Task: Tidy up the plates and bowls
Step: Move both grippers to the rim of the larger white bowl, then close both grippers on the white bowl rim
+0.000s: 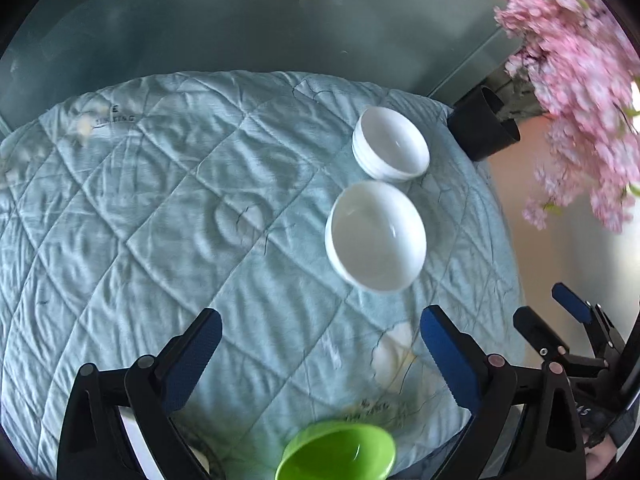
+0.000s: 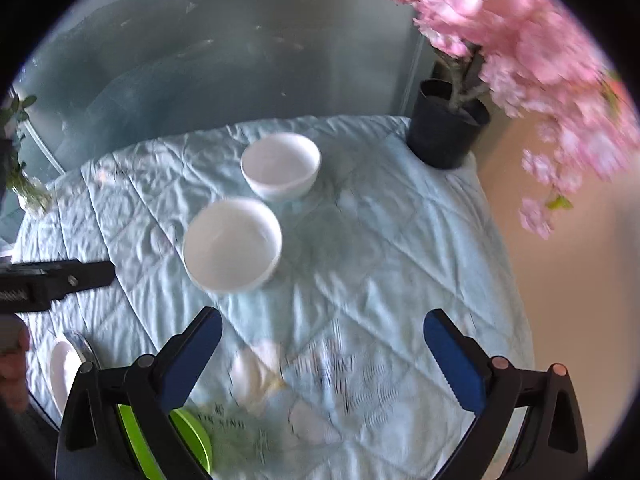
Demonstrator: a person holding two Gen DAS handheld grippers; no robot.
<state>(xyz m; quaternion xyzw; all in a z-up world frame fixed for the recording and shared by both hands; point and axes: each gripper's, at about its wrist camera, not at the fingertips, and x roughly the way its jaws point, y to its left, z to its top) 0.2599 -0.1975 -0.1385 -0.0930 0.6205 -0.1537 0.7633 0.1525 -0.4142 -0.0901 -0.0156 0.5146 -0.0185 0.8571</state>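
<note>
Left wrist view: left gripper jaws spread wide, empty, above pale blue quilted cloth. Two white ceramic bowls sit just apart beyond fingertips; far one looks stacked. Glossy green bowl at near edge. Right gripper jaws likewise apart, empty. Black flowerpot at far corner.

The green bowl is cut off by the bottom edge of the left wrist view, and in the right wrist view it sits mostly hidden behind the right gripper's left finger; left of the green bowl, a white plate is partly hidden by that finger, and something shiny on it is too blurred to name; the pink flowers are smeared and run past the frame; print on the quilt beside the green bowl is unreadable.
</note>
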